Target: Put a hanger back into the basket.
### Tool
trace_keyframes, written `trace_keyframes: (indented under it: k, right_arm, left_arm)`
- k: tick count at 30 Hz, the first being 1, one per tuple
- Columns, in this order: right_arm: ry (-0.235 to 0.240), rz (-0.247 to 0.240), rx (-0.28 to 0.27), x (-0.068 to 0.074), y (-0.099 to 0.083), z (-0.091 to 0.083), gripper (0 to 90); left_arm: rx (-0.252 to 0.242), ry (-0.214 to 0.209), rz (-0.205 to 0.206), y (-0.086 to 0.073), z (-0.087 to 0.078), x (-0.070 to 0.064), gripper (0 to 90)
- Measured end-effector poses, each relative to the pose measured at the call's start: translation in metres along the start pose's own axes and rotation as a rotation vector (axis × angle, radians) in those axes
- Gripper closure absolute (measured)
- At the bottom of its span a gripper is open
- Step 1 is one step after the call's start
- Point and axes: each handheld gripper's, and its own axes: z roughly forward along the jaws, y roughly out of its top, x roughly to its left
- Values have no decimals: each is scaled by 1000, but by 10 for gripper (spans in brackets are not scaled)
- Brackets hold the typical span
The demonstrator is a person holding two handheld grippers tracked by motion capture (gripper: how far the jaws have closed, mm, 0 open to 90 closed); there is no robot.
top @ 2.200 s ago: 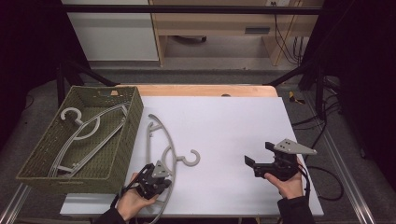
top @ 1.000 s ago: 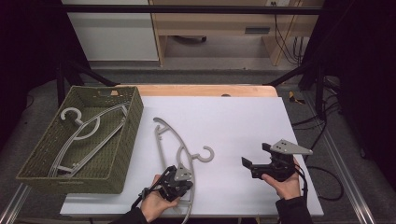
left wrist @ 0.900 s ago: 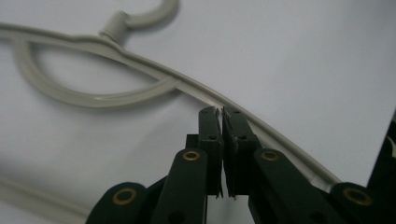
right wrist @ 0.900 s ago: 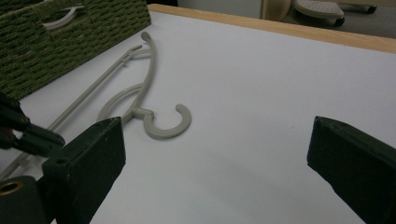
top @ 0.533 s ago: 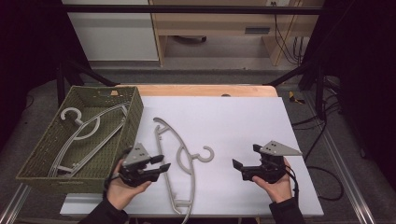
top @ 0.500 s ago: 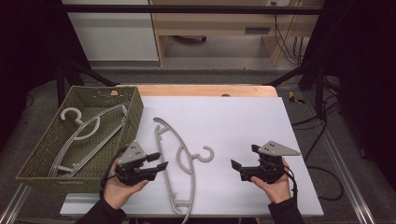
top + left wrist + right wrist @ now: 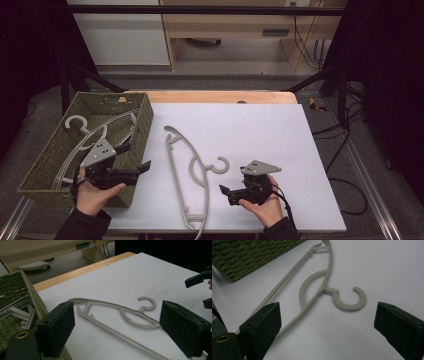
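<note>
1. The left hand-held gripper has let go of the flat grey plastic coat hanger and drawn back to the left. It now hovers over the near corner of the woven olive-green basket with its jaws spread and nothing between them.
2. The right hand-held gripper has edged in toward the hanger. It sits just beside the hook, also released and empty.
3. The hanger has slid rightward from the basket. It lies flat and alone on the white surface, between the two grippers and touching neither.
4. Judged from this, the hanger is being passed over: the right side looks set to take it next.
5. In the high view the hanger's long axis runs from the far end near the basket to the near edge of the surface. Its hook points right, toward the right hand-held gripper.
6. More grey hangers lie in the basket.
</note>
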Motion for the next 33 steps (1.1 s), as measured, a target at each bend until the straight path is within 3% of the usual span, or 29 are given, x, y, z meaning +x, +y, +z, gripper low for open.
trace_keyframes:
  k: [5,12,17,20,24,26,33]
  right_arm:
    - [-3,-4,33,9,-6,14,108]
    - [14,-16,128,32,-16,41,146]
    - [22,-27,173,42,-24,57,247]
    - [25,-19,194,46,-25,63,307]
    - [14,-44,203,49,-27,67,355]
    - [-15,-64,205,51,-26,69,422]
    - [-18,-78,221,57,-24,69,554]
  left_arm:
    - [-5,23,-27,-4,-2,13,105]
    - [-37,46,-57,-6,-11,25,101]
    - [-64,49,-68,-7,-17,31,99]
    - [-67,51,-71,-8,-17,32,99]
    - [-68,51,-77,-8,-18,33,100]
    - [-70,49,-82,-8,-18,34,102]
    - [-62,49,-78,-8,-16,32,105]
